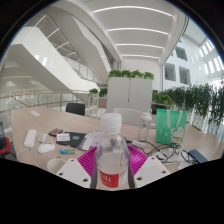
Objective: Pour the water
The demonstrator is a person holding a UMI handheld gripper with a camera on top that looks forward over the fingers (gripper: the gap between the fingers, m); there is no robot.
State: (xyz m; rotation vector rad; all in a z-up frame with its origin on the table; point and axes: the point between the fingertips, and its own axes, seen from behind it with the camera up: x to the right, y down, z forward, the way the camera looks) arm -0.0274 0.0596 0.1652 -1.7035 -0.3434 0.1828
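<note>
A clear plastic water bottle (112,158) with a white cap and a red label stands upright between my gripper's (112,168) two fingers. Both magenta pads (136,160) press against its sides, so the gripper is shut on it. The bottle looks lifted above the table. Beyond it and to the right stand two translucent green cups (163,125) on the wooden table (40,122). The bottle's lower part is hidden below the fingers.
The table holds scattered items: a white remote-like object (30,137), small packets (62,136), a bowl (47,147) and black cables (175,153). A dark chair (75,107) and a white cabinet with plants (131,92) stand behind. Potted plants (200,100) line the right.
</note>
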